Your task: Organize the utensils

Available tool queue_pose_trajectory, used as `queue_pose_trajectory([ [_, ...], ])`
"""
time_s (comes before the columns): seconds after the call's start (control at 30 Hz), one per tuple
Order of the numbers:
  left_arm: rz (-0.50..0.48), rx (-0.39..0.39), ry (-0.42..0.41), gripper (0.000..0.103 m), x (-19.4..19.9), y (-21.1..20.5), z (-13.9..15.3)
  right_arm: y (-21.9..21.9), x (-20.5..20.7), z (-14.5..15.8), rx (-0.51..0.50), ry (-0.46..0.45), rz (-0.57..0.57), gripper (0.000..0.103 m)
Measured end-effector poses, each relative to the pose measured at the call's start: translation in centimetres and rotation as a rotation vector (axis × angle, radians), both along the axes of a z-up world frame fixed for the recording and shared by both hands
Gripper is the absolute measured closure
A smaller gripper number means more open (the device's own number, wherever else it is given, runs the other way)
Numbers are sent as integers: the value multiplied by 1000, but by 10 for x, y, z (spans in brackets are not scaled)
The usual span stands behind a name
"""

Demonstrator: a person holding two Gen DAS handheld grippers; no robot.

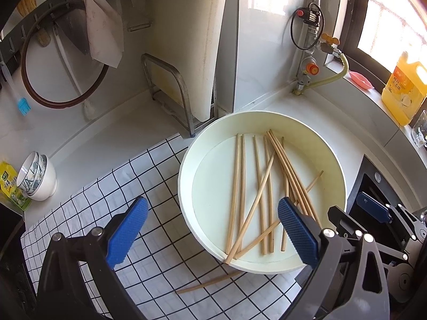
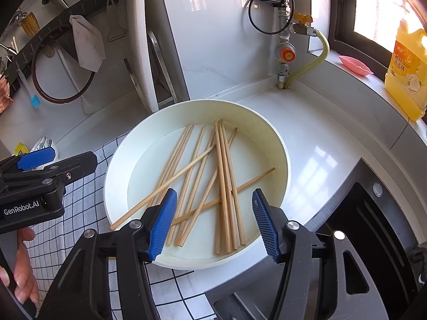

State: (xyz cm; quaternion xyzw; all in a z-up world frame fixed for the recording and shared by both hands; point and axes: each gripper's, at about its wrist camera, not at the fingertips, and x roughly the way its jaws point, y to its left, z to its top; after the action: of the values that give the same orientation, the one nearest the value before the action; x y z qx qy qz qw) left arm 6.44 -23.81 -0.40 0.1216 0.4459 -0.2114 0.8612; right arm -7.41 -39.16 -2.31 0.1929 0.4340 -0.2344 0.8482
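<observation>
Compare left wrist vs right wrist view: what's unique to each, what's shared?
Left wrist only: stacked bowls on the counter, plus a stray chopstick lying on the checked cloth outside the basin.

Right wrist only: a peeler hanging on the wall rail and the person's hand gripping the left hand-held gripper.

Both: the white basin holding loose chopsticks, the yellow detergent bottle, the pink dish, and the right hand-held gripper, open over the basin.
</observation>
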Motion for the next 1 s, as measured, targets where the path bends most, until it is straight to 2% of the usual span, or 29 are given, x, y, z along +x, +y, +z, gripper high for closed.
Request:
queue_pose_trajectory([
  [1.0,13,-13,8,7,2,3,2,1,0,0,0,1,-2,47],
])
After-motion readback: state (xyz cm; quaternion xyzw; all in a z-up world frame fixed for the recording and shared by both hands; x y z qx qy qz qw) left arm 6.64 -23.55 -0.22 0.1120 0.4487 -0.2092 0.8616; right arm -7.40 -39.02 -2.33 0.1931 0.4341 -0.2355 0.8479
